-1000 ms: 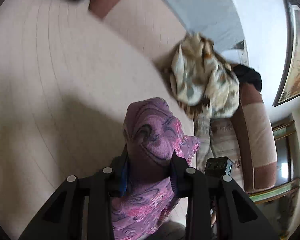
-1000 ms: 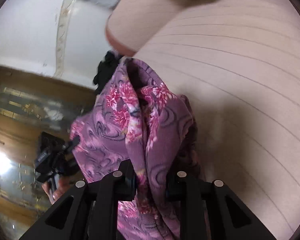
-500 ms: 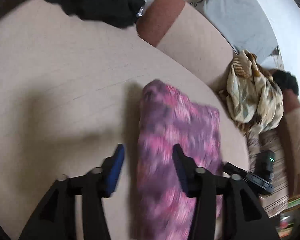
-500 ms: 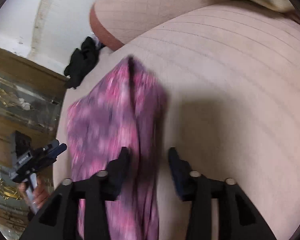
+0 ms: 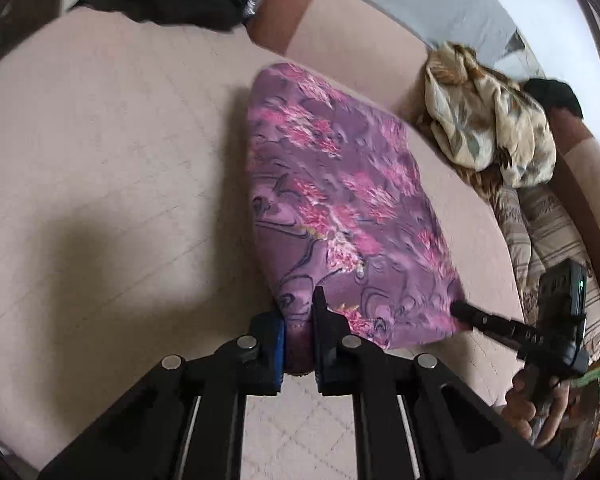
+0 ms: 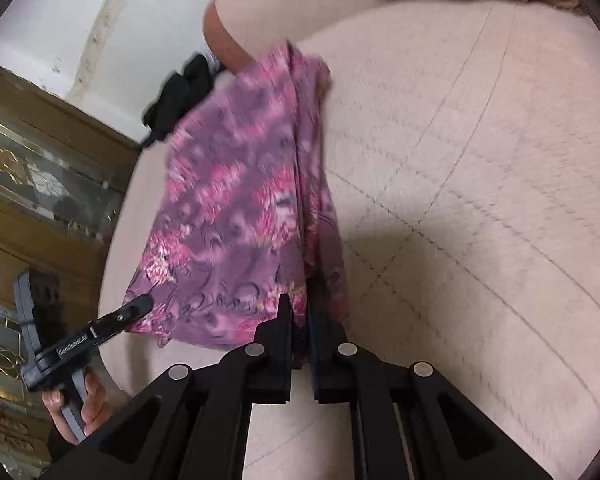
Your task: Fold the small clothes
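Observation:
A purple garment with pink flowers [image 5: 340, 184] lies folded flat on the beige sofa seat [image 5: 100, 160]. My left gripper [image 5: 300, 320] is closing its jaws on the garment's near left corner, and the pads press the cloth. The right gripper [image 6: 300, 316] is closing on the near right corner, with the fabric edge pinched between its fingers. In the left wrist view the right gripper [image 5: 458, 307] touches the cloth's corner, a hand behind it. The garment [image 6: 236, 200] is motion-blurred in the right wrist view, where the left gripper [image 6: 144, 304] sits at its other corner.
A black garment [image 5: 172, 0] lies at the far end of the seat. A crumpled beige leaf-print cloth [image 5: 488, 120] and a striped cloth [image 5: 548, 220] sit against the backrest [image 5: 352, 48]. A glass-fronted wooden cabinet [image 6: 40, 168] stands beyond the seat's edge.
A second ago both grippers held the garment bunched up. They let it go as it dropped flat on the seat, then moved nearer and closed on its near corners.

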### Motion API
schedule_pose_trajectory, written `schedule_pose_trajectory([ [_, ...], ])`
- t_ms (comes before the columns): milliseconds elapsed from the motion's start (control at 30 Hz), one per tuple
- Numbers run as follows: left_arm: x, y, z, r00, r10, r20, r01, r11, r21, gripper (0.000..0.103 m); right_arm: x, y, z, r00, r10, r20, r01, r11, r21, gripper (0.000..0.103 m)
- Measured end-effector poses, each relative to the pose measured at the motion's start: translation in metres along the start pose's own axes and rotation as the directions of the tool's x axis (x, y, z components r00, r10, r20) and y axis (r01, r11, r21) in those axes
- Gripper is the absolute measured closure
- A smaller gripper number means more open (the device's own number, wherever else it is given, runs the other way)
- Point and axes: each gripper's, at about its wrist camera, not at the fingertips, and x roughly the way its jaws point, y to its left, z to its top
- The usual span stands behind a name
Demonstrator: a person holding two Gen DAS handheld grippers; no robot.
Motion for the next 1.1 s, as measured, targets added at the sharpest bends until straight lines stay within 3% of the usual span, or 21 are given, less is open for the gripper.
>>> schedule_pose_trajectory([
  [100, 0.022, 0.009, -0.013, 0.997, 0.077, -0.025, -0.077, 0.997, -0.008, 0.088, 0.013, 0.004, -0.015, 0.995, -0.092, -0.036, 0.091, 0.995, -0.032, 0.092],
  [167, 0.017, -0.001, -0.011, 0.994, 0.105, -0.004, -0.105, 0.994, 0.011, 0.076, 0.019, -0.004, -0.011, 0.997, -0.072, -0.026, 0.073, 0.997, 0.008, 0.092],
  [200, 0.009, -0.004, -0.01, 0.997, 0.075, 0.0, -0.075, 0.997, 0.019, 0.069, 0.016, -0.006, -0.008, 0.998, -0.052, -0.02, 0.053, 0.998, 0.047, 0.086],
  [233, 0.002, -0.005, -0.011, 0.999, 0.05, 0.013, -0.05, 0.999, 0.019, 0.054, 0.009, -0.007, -0.005, 0.999, -0.042, 0.0, 0.042, 0.996, 0.074, 0.078],
  [267, -0.004, -0.005, -0.013, 0.999, 0.04, 0.033, -0.041, 0.999, 0.014, 0.04, 0.002, -0.006, -0.004, 0.998, -0.052, 0.031, 0.049, 0.996, 0.077, 0.049],
  [300, -0.009, -0.004, -0.015, 0.997, 0.047, 0.056, -0.047, 0.999, 0.005, 0.037, -0.007, -0.007, -0.005, 0.996, -0.069, 0.063, 0.065, 0.995, 0.072, 0.022],
  [333, -0.011, -0.002, -0.018, 0.997, 0.052, 0.058, -0.052, 0.999, -0.001, 0.037, -0.009, -0.005, -0.008, 0.992, -0.086, 0.087, 0.08, 0.994, 0.071, 0.018],
  [433, -0.007, 0.007, -0.026, 0.997, 0.074, 0.002, -0.074, 0.997, -0.026, 0.037, -0.005, -0.014, -0.021, 0.996, -0.061, 0.062, 0.053, 0.991, 0.12, 0.018],
  [600, -0.006, 0.017, -0.012, 0.997, 0.068, -0.042, -0.071, 0.994, -0.078, 0.035, 0.008, 0.002, -0.005, 0.996, -0.086, -0.037, 0.089, 0.991, 0.096, 0.019],
  [667, 0.0, 0.017, 0.001, 0.995, 0.073, -0.061, -0.076, 0.996, -0.053, 0.022, 0.014, 0.0, 0.004, 0.993, -0.081, -0.085, 0.09, 0.991, 0.101, 0.019],
  [733, 0.015, 0.02, 0.011, 0.994, 0.088, -0.065, -0.09, 0.995, -0.036, 0.022, 0.024, -0.001, 0.009, 0.993, -0.049, -0.108, 0.058, 0.995, 0.083, 0.023],
  [833, 0.032, 0.032, 0.012, 0.994, 0.081, -0.079, -0.091, 0.987, -0.131, 0.022, 0.032, 0.001, 0.007, 0.994, -0.047, -0.1, 0.051, 0.998, 0.038, 0.024],
  [867, 0.031, 0.029, 0.013, 0.995, 0.085, -0.053, -0.092, 0.987, -0.134, 0.025, 0.033, 0.003, 0.006, 0.995, -0.042, -0.092, 0.046, 0.998, 0.038, 0.027],
  [900, 0.031, 0.024, 0.014, 0.996, 0.082, -0.044, -0.086, 0.99, -0.112, 0.031, 0.033, 0.006, 0.006, 0.995, -0.036, -0.088, 0.04, 0.999, 0.037, 0.036],
  [933, 0.035, 0.017, 0.014, 0.996, 0.074, -0.054, -0.078, 0.994, -0.075, 0.051, 0.036, 0.011, 0.007, 0.994, -0.05, -0.096, 0.051, 0.999, 0.009, 0.045],
  [967, 0.041, 0.011, 0.011, 0.995, 0.066, -0.081, -0.07, 0.997, -0.045, 0.064, 0.039, 0.015, 0.007, 0.991, -0.086, -0.107, 0.084, 0.996, -0.023, 0.059],
  [1033, 0.043, 0.004, 0.008, 0.994, 0.087, -0.063, -0.086, 0.996, 0.005, 0.069, 0.045, 0.019, 0.006, 0.981, -0.157, -0.112, 0.148, 0.986, -0.08, 0.068],
  [1067, 0.041, 0.003, 0.008, 0.995, 0.082, -0.064, -0.081, 0.997, 0.019, 0.084, 0.046, 0.022, 0.006, 0.98, -0.166, -0.108, 0.157, 0.984, -0.09, 0.08],
  [1100, 0.036, 0.005, 0.01, 0.995, 0.076, -0.066, -0.075, 0.997, 0.011, 0.092, 0.046, 0.023, 0.006, 0.979, -0.173, -0.107, 0.163, 0.982, -0.099, 0.088],
])
